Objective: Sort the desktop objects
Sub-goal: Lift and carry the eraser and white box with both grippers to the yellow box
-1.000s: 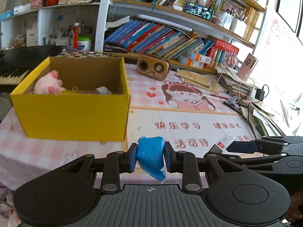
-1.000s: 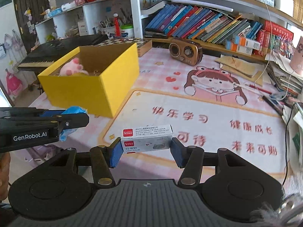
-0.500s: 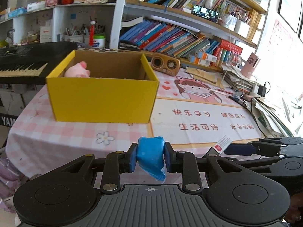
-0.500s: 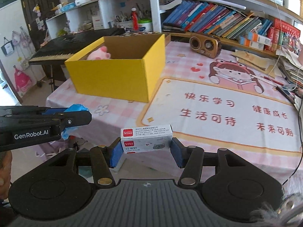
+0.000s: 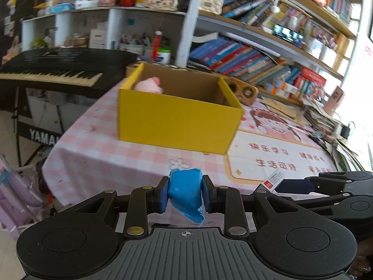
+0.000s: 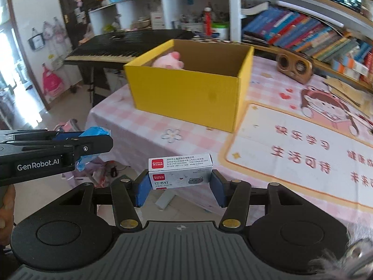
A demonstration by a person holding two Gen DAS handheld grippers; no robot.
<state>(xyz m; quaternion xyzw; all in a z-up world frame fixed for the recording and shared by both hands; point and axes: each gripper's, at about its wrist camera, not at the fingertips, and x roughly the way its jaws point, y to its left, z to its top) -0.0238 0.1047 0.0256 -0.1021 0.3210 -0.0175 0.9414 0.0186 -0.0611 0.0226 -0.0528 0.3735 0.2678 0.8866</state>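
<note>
My left gripper [image 5: 185, 196] is shut on a blue soft packet [image 5: 186, 192], held off the table's near edge. My right gripper [image 6: 180, 184] is shut on a white staple box [image 6: 180, 170] with a red label, also off the near edge. In the left wrist view the right gripper [image 5: 289, 185] shows at the right with the staple box [image 5: 272, 180]. In the right wrist view the left gripper [image 6: 91, 144] shows at the left with the blue packet [image 6: 94, 131]. An open yellow box [image 5: 177, 122] [image 6: 186, 95] stands on the table ahead, with a pink plush toy [image 5: 149, 85] [image 6: 167, 63] inside.
A pink checked tablecloth [image 5: 105, 161] and a cartoon desk mat [image 6: 303, 144] cover the table. A wooden radio [image 6: 295, 66] stands behind the box. A black keyboard piano [image 5: 53, 70] is at the left. Bookshelves [image 5: 256, 53] line the back; paper stacks [image 5: 321, 116] lie right.
Both grippers have pulled back from the table with their loads; the yellow box looks farther away, and the table's near edge and floor have come into view.
</note>
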